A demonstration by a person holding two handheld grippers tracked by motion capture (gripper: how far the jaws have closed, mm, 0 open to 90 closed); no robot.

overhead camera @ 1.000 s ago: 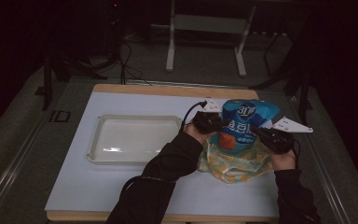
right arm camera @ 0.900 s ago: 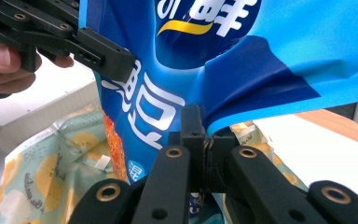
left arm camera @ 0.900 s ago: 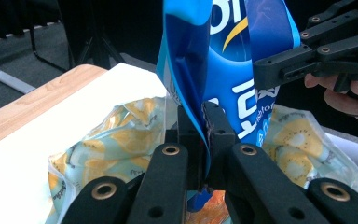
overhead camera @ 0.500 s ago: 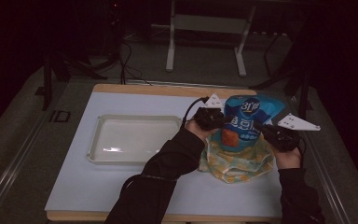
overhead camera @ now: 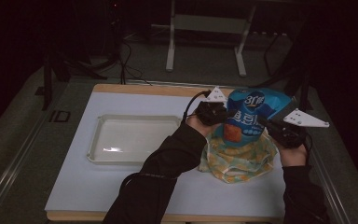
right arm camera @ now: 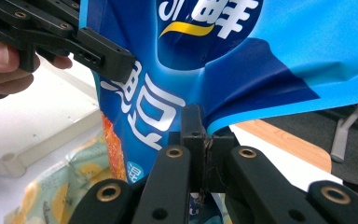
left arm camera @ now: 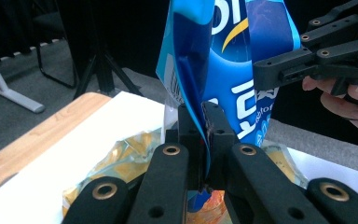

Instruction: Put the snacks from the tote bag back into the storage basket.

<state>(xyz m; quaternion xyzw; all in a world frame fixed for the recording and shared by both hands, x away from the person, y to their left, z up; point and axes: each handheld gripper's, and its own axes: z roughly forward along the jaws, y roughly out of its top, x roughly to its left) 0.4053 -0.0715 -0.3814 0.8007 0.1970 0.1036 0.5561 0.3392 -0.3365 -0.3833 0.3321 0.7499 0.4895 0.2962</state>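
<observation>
While both claws clamp its edges, blue snack bag (overhead camera: 247,116) hangs upright, creased.

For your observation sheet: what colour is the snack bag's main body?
Bright blue snack bag, clearest in the right gripper view.

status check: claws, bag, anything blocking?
Left claw shut on blue snack bag, right claw shut on its other edge. Bag held upright above yellow patterned bag. White tray off left, nothing blocking.
</observation>
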